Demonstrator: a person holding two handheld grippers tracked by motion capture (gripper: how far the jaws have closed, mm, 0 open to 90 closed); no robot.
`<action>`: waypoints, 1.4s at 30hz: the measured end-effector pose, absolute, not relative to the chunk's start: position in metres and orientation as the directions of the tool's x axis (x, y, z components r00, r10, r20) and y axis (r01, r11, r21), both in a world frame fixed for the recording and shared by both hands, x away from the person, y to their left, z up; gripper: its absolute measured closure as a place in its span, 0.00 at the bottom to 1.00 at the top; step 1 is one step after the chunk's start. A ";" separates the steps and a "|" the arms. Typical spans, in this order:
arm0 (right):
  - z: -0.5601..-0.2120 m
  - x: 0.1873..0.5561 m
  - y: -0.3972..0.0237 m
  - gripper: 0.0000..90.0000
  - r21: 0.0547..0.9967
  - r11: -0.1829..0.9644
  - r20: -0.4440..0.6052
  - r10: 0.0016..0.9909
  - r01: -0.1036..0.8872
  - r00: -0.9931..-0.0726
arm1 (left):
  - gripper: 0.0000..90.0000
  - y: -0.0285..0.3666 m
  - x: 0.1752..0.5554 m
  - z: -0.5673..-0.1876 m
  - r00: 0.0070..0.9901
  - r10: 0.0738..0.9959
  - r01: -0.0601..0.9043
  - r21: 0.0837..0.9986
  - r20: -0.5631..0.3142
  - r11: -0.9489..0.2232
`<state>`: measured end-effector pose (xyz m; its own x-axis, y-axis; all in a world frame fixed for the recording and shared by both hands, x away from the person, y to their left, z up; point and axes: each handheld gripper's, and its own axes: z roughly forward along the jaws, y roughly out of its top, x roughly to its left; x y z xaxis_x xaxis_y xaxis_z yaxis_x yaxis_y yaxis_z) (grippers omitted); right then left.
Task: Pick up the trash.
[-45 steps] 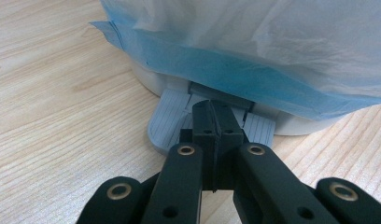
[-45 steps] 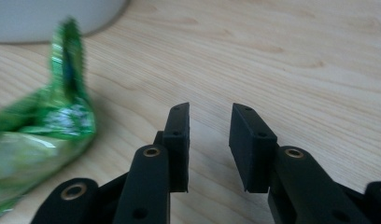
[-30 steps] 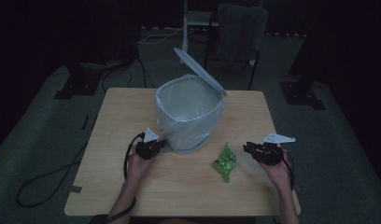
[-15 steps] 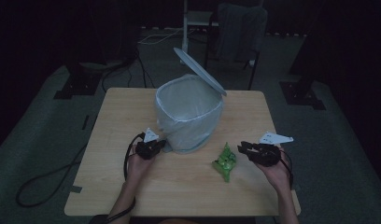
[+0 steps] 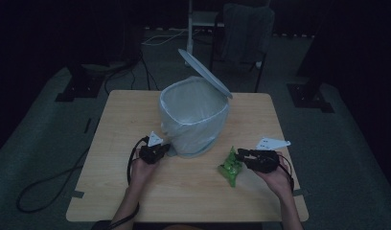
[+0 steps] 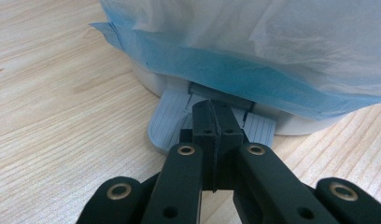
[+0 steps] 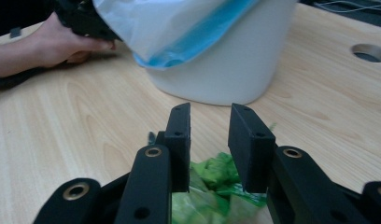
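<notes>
My right gripper, jaws apart and empty, hovers over the green wrapper at lower centre. My left gripper, jaws together, presses the bin's pedal.

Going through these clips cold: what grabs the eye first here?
The white pedal bin at the table's middle, lined with a pale bag, lid standing open. The left gripper, jaws shut, presses its pedal. Right of the bin, a crumpled green wrapper lies under the open right gripper.

- High view — overhead, from the person's side, looking forward and down on the whole table.
- Both gripper views — low, close; each faces the bin, shared with the high view.
</notes>
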<state>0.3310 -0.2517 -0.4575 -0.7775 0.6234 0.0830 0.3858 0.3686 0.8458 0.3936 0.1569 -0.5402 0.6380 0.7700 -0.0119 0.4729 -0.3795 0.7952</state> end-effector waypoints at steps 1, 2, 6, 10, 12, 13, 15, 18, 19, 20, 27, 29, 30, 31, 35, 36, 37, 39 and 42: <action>-0.458 0.331 -0.250 0.76 0.844 0.374 0.082 0.618 0.384 -0.782 | 1.00 0.157 0.394 -0.540 0.638 0.770 0.473 0.795 -0.012 -0.379; -0.458 0.331 -0.248 0.76 0.844 0.378 0.081 0.611 0.381 -0.787 | 1.00 0.157 0.393 -0.540 0.638 0.770 0.472 0.795 -0.010 -0.381; -0.461 0.331 -0.239 0.76 0.836 0.398 0.087 0.583 0.378 -0.808 | 1.00 0.157 0.394 -0.540 0.638 0.770 0.472 0.795 -0.010 -0.380; -0.464 0.331 -0.231 0.75 0.826 0.420 0.089 0.563 0.377 -0.822 | 1.00 0.157 0.393 -0.540 0.638 0.770 0.472 0.795 -0.009 -0.381; -0.466 0.331 -0.228 0.75 0.819 0.432 0.093 0.550 0.377 -0.830 | 1.00 0.157 0.393 -0.540 0.638 0.770 0.472 0.795 -0.010 -0.381; -0.466 0.331 -0.226 0.75 0.817 0.438 0.093 0.543 0.376 -0.835 | 1.00 0.157 0.393 -0.540 0.638 0.770 0.472 0.795 -0.010 -0.381; -0.469 0.331 -0.223 0.74 0.811 0.451 0.095 0.529 0.374 -0.843 | 1.00 0.157 0.393 -0.540 0.638 0.770 0.471 0.795 -0.009 -0.381; -0.472 0.332 -0.219 0.74 0.798 0.470 0.104 0.509 0.378 -0.854 | 1.00 0.157 0.393 -0.540 0.638 0.770 0.471 0.796 -0.008 -0.381; -0.473 0.332 -0.218 0.73 0.794 0.475 0.107 0.506 0.379 -0.856 | 1.00 0.157 0.393 -0.540 0.637 0.770 0.470 0.796 -0.007 -0.382; -0.475 0.332 -0.217 0.73 0.788 0.484 0.108 0.499 0.380 -0.860 | 1.00 0.157 0.393 -0.540 0.637 0.770 0.470 0.796 -0.007 -0.382; -0.486 0.334 -0.212 0.73 0.747 0.538 0.114 0.477 0.392 -0.872 | 1.00 0.157 0.393 -0.540 0.637 0.770 0.471 0.796 -0.008 -0.381; -0.489 0.335 -0.211 0.75 0.730 0.556 0.112 0.476 0.397 -0.872 | 1.00 0.157 0.393 -0.540 0.637 0.771 0.470 0.796 -0.008 -0.381; -0.490 0.335 -0.211 0.76 0.725 0.561 0.110 0.479 0.399 -0.871 | 1.00 0.157 0.393 -0.540 0.638 0.770 0.471 0.796 -0.008 -0.381; -0.492 0.336 -0.211 0.79 0.722 0.563 0.112 0.480 0.403 -0.870 | 1.00 0.157 0.393 -0.540 0.638 0.770 0.470 0.796 -0.007 -0.382; -0.493 0.336 -0.212 0.93 0.720 0.570 0.096 0.483 0.396 -0.870 | 1.00 0.157 0.393 -0.540 0.638 0.770 0.470 0.796 -0.007 -0.382; -0.492 0.336 -0.212 0.95 0.723 0.568 0.093 0.484 0.394 -0.870 | 1.00 0.157 0.393 -0.540 0.638 0.770 0.470 0.796 -0.007 -0.382; -0.492 0.336 -0.213 0.96 0.730 0.563 0.088 0.484 0.387 -0.871 | 1.00 0.156 0.393 -0.540 0.638 0.770 0.469 0.796 -0.007 -0.382; -0.489 0.335 -0.215 0.97 0.739 0.557 0.079 0.487 0.379 -0.870 | 1.00 0.157 0.393 -0.540 0.638 0.770 0.470 0.796 -0.007 -0.382; -0.487 0.335 -0.217 0.97 0.751 0.541 0.081 0.492 0.377 -0.867 | 1.00 0.157 0.393 -0.540 0.638 0.770 0.470 0.796 -0.007 -0.382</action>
